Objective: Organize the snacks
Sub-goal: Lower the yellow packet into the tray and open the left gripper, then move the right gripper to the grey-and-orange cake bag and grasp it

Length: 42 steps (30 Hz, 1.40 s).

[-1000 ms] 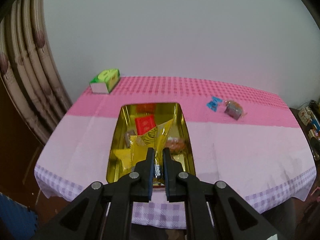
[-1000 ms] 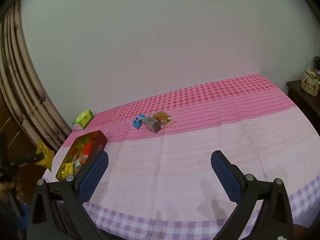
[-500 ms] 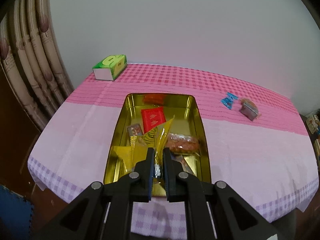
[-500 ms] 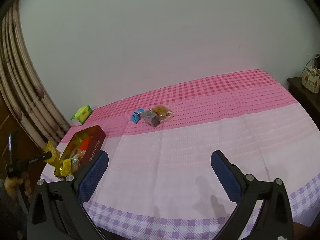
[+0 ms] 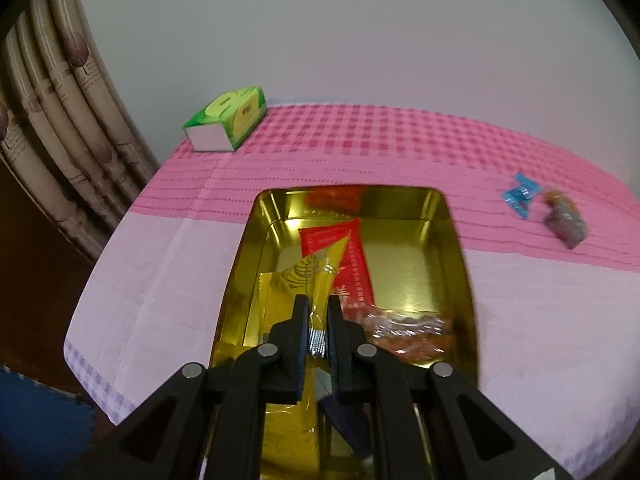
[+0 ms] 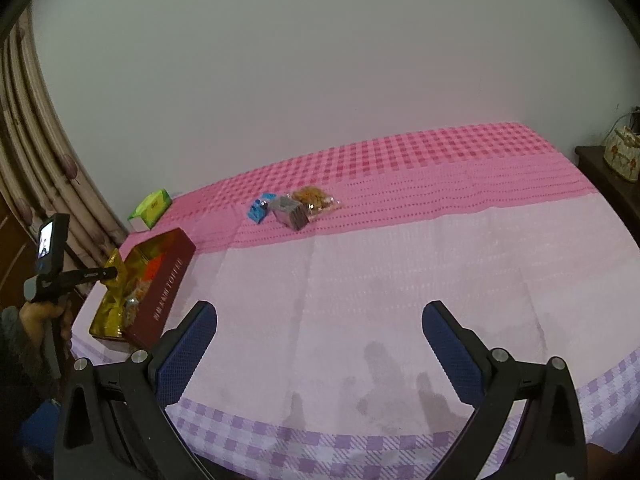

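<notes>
My left gripper [image 5: 318, 306] is shut on a yellow snack packet [image 5: 310, 276] and holds it over the open gold tin [image 5: 460, 240]. The tin holds a red packet [image 5: 354, 268], an orange snack bag [image 5: 404, 332] and other wrappers. In the right wrist view the left gripper [image 6: 110, 272] holds the yellow packet [image 6: 116, 270] above the tin [image 6: 168, 276], which has dark red sides. My right gripper [image 6: 318, 320] is open and empty above the table's near part. A blue candy [image 6: 259, 209], a grey packet [image 6: 290, 213] and an orange snack bag [image 6: 314, 199] lie mid-table.
A green tissue box [image 5: 226, 122] stands at the table's far left corner, also seen in the right wrist view [image 6: 151, 208]. The pink cloth [image 6: 360, 280] covers the table. Curtains [image 5: 60, 128] hang on the left. A dark side table with a basket [image 6: 622, 156] stands at the right.
My left gripper has moved forward and lower over the tin with the yellow packet still held. The right gripper has shifted slightly closer to the table, still open.
</notes>
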### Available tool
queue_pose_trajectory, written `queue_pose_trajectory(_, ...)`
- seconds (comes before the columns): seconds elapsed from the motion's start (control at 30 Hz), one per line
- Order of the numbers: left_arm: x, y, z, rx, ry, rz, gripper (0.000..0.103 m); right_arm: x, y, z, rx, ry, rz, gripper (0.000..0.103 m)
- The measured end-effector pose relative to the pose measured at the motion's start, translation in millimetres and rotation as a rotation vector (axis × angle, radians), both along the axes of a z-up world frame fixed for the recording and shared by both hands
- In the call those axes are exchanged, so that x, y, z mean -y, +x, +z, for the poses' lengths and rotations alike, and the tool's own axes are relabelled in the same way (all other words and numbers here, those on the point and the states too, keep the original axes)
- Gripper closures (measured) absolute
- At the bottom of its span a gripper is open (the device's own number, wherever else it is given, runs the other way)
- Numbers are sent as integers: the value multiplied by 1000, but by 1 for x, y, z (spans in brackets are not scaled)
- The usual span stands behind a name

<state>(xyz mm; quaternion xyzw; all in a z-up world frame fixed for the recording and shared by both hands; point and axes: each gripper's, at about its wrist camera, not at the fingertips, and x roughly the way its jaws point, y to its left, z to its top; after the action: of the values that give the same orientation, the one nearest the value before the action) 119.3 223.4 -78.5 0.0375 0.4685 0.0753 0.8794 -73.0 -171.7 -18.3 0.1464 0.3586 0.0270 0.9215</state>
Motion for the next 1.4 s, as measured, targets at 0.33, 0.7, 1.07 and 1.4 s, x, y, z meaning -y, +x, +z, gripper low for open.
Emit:
queue_pose_trajectory(0.33, -3, 30, -20, -21, 17, 38, 92, -3, 5, -15, -37, -8, 8, 0)
queue_pose_trajectory(0.7, -17, 35, 1, 95, -106, 66, 47, -1, 10, -28, -75, -14, 9, 0)
queue_pose_trajectory(1.07, -70, -108, 69, 331, -229, 83, 37, -6, 18, -56, -140, -58, 40, 0)
queue_pose_trajectory(1.4, -136, -203, 50, 344, -305, 248, 36, -40, 48, -71, -177, -212, 149, 0)
